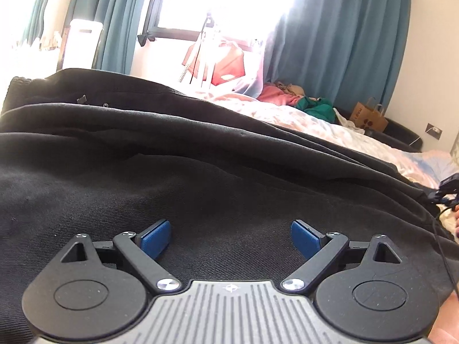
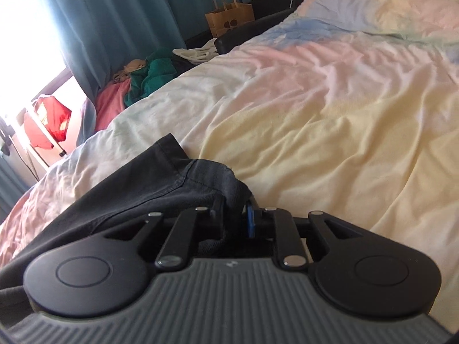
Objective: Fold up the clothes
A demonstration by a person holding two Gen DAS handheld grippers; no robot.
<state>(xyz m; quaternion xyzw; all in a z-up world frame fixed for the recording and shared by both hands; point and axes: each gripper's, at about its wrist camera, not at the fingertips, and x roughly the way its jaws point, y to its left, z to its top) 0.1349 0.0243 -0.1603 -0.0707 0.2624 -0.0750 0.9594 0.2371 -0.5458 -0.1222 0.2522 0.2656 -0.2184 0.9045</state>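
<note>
Black garment (image 1: 200,154) lay spread across the bed (image 2: 330,109), long ridges running through it in the left wrist view. What kind of garment it was could not be told.

Left gripper (image 1: 231,239) sat low over the garment, fingers (image 1: 156,239) wide apart, nothing between them. Right gripper (image 2: 233,219) had its fingers drawn together on a bunched, stitched hem at the garment's end, the cloth humped up just ahead of the pinch.

Handling, judged: woven, fairly thick cloth, soft and limp, with no stiffness to hold a shape. Likely to sag between two holds and drag on the bedding rather than slide. Not fragile. The hem and seams looked the firmest places to grip; mid-panel cloth would bunch.

Room: beyond the garment's end the bed lay open, rumpled pastel cover only. A heap of other clothes (image 2: 143,80) sat at the bed's far edge, well apart from the garment, with a paper bag (image 2: 229,15) beyond it. The soft, uneven bed may spoil crisp creases.
</note>
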